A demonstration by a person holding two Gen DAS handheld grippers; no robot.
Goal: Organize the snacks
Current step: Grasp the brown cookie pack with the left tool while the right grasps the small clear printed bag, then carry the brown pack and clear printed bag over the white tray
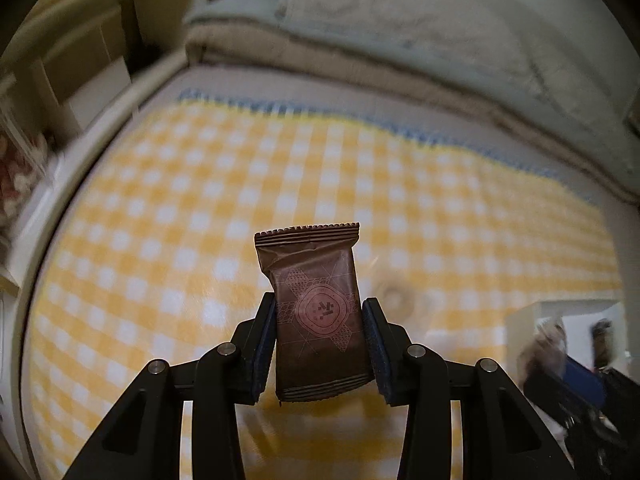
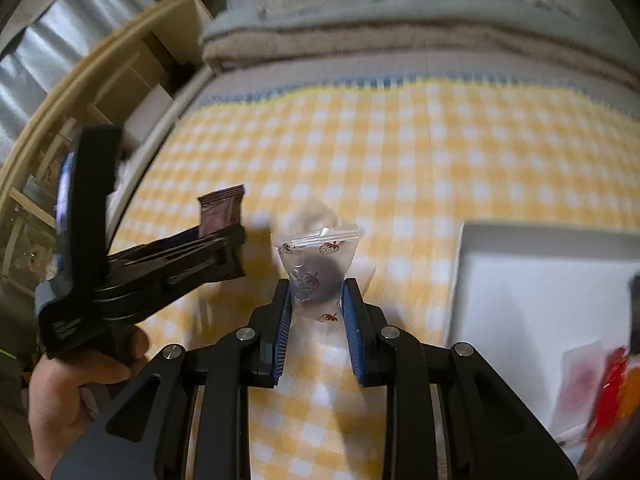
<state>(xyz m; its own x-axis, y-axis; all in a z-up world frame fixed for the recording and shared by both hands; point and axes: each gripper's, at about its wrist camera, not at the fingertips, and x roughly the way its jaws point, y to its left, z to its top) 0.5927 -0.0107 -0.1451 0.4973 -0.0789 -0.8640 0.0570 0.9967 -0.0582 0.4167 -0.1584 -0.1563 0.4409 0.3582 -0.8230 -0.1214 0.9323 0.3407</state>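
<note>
My left gripper is shut on a brown snack packet with a round pink emblem, held upright above the yellow checked cloth. My right gripper is shut on a clear snack packet printed with small strawberries, something dark inside it. In the right wrist view the left gripper shows at the left, held by a hand, with the brown packet sticking out of its jaws. Both packets hang clear of the cloth.
A white tray lies on the cloth at the right, with red and orange packets at its near corner. A folded grey and beige blanket runs along the far side. Wooden shelving stands at the left.
</note>
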